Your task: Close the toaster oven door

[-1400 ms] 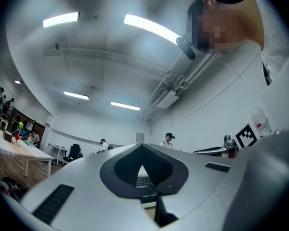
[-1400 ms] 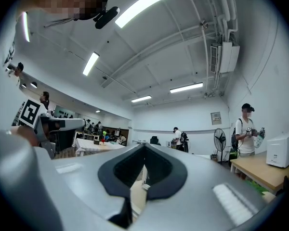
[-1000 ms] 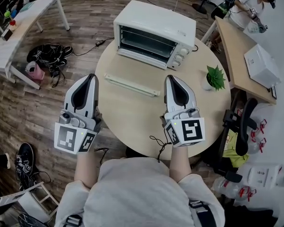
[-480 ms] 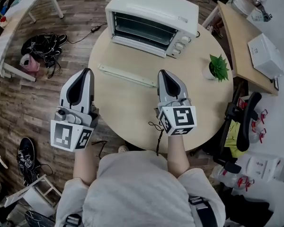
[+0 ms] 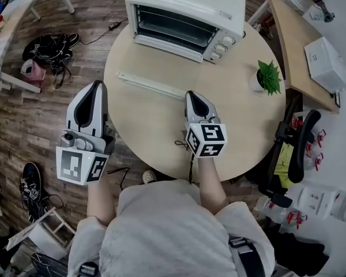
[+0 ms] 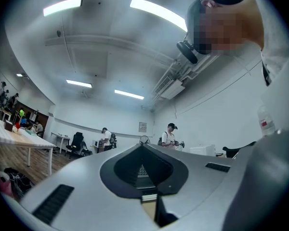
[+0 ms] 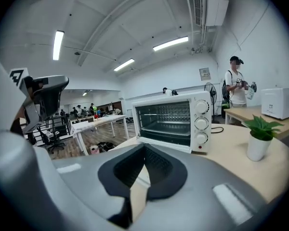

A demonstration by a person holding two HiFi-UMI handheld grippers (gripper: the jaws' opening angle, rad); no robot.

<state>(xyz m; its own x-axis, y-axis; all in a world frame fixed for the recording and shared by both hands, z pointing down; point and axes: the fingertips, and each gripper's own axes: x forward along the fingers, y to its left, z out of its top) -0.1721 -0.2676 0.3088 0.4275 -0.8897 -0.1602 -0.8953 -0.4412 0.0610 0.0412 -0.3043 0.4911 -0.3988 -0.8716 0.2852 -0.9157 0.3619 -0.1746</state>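
toaster oven (image 5: 187,13) stands ahead of my right tongs (image 5: 192,95), its door (image 5: 153,86) folded down open, front edge just beside them. both tongs clenched, empty; left tongs (image 5: 97,85) off the table (image 5: 155,137). approach step, i'd say: next, tips under the edge, lift.

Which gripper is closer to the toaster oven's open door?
The right one. The right gripper sits over the table, its tip near the right end of the open door's handle. The left gripper is beyond the table's left edge, farther off.
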